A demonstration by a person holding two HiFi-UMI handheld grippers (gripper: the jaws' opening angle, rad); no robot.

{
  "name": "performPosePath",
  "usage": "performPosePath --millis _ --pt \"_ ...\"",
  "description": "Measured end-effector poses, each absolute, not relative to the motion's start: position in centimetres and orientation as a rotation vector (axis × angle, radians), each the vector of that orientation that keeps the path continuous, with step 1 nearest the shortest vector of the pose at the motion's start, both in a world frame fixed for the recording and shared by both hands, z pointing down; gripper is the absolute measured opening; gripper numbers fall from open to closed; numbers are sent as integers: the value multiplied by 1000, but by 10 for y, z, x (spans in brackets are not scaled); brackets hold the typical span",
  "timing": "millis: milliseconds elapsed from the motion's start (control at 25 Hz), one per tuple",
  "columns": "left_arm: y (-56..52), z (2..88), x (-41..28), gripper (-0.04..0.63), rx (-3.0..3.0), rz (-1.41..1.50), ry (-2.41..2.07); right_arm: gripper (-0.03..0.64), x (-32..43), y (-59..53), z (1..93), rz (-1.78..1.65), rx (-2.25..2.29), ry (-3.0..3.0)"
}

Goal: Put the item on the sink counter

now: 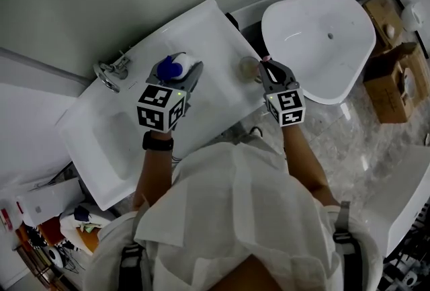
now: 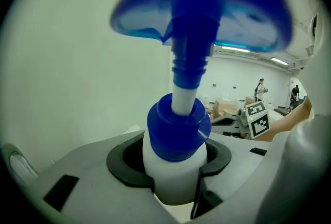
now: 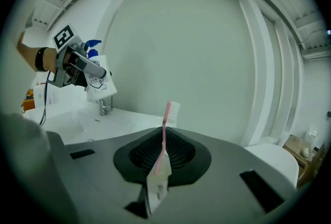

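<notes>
Head view looks down on the white sink counter (image 1: 215, 34), set aslant along a grey wall; the left gripper (image 1: 178, 76) has its jaws clenched round the white body of a blue-topped pump bottle (image 1: 169, 68), held in the air above the counter's rear middle, not resting on it; the right gripper (image 1: 274, 74) is pinched shut on the handle of a pink toothbrush (image 3: 164, 140), bristles up, at the counter's right end.

On the counter's rear edge stands a chrome faucet (image 1: 107, 74), just left of the bottle; the sunken basin (image 1: 114, 142) takes up the counter's left part; a small round object (image 1: 248, 66), too dim to name, sits on the counter beside the right gripper's tips; the flat stretch between faucet and that object is bare white surface.

Beyond the counter's right end, across a dark gap, stands a white oval fixture (image 1: 322, 41); further right of it lie cardboard boxes (image 1: 393, 81) on pale tile floor; past the counter's left end a clutter of boxes and cables (image 1: 60, 229) crowds the floor; the person's torso fills the room along the counter's front edge.
</notes>
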State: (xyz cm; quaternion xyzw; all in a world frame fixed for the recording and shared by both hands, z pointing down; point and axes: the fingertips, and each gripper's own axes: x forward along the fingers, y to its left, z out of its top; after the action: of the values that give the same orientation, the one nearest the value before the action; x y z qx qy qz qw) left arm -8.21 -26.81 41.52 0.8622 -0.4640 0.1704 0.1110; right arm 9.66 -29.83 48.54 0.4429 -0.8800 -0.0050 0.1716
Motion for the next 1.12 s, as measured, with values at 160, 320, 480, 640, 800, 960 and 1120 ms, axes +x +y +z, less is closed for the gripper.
performPosePath --millis 160,320,480,640,800,960,1120 --pt "-263 418 -86 206 2513 512 -1373 23 91 -297 500 14 1228 -2484" --pt "-264 420 -84 206 2505 517 -1374 22 90 -300 514 50 1201 -2468" --pt "-264 420 -80 206 2510 515 -1365 23 90 -299 528 96 1177 -2454" --pt "-265 420 -77 205 2517 517 -1356 23 89 -299 540 122 1150 -2436" --pt "-265 420 -75 206 2521 519 -1354 23 88 -299 549 134 1126 -2414" --pt "-264 418 -75 206 2522 520 -1355 23 86 -298 556 149 1106 -2400" --pt "-265 418 -77 206 2519 521 -1358 23 84 -300 557 155 1104 -2404"
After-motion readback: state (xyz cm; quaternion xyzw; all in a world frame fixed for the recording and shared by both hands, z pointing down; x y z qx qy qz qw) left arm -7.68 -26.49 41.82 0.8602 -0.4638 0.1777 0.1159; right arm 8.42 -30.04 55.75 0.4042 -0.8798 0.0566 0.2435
